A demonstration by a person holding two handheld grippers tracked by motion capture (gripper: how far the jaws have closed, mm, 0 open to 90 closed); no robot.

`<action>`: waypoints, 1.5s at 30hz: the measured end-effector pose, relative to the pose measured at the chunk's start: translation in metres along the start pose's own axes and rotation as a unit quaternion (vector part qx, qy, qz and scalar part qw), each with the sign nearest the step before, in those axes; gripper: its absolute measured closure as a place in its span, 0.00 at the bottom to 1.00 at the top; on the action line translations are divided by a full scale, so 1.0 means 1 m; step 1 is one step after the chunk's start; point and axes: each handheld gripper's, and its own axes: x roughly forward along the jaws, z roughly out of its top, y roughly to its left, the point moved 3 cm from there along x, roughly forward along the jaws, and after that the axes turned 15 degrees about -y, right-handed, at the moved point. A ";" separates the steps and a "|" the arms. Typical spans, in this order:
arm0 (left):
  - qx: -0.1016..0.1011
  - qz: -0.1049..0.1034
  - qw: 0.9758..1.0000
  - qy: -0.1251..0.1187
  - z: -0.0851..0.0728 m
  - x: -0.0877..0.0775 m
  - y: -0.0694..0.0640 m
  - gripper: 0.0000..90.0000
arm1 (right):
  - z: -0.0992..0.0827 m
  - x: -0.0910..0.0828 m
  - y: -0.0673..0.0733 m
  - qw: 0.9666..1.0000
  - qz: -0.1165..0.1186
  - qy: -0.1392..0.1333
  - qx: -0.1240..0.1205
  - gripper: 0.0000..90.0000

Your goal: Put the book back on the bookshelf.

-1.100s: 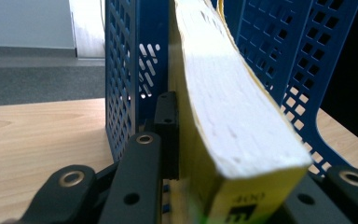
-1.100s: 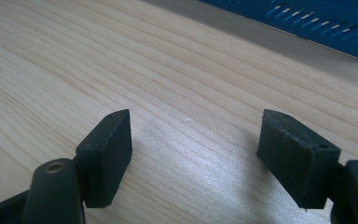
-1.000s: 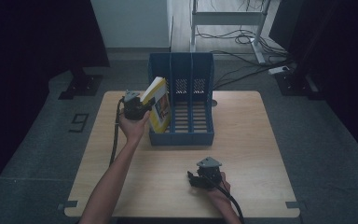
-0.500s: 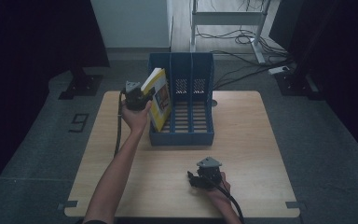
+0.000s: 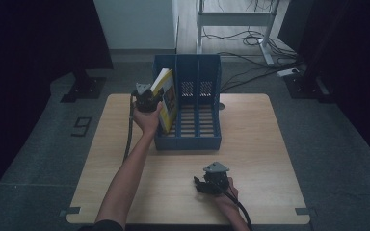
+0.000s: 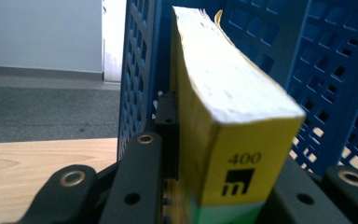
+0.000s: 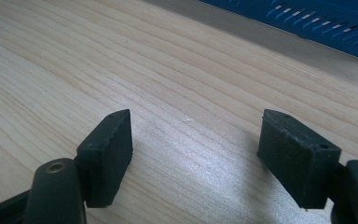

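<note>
A thick yellow book (image 5: 165,98) stands tilted in the leftmost slot of the blue file rack (image 5: 207,115) at the table's far middle. My left gripper (image 5: 146,100) is shut on the book's near edge, just left of the rack. Up close, the yellow book (image 6: 223,121) sits clamped between the two black jaws, with "400" printed on its spine and the blue file rack (image 6: 326,60) behind it. My right gripper (image 5: 207,185) rests low near the table's front edge. Its fingertips (image 7: 107,154) stand wide apart over bare wood, nothing between them.
The wooden table (image 5: 270,159) carries the rack with three slots; the two right slots hold nothing. Cables (image 5: 250,77) trail on the floor behind the table. A white desk frame (image 5: 231,19) stands farther back.
My left gripper has carried the book away from me and rightward, so it now stands more upright in the rack's left slot. The right gripper has stayed put.
</note>
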 end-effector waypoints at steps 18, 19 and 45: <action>-0.005 -0.005 1.000 0.004 -0.009 -0.006 0.002 0.81 | 0.000 0.000 0.000 1.000 -0.001 0.000 -0.001 0.29; -0.006 -0.006 1.000 0.004 -0.009 -0.007 0.002 0.81 | 0.000 0.000 0.000 1.000 -0.001 0.000 -0.001 0.29; -0.005 -0.013 1.000 -0.001 -0.005 -0.028 0.011 0.73 | 0.000 0.000 0.000 1.000 -0.001 0.000 -0.002 0.29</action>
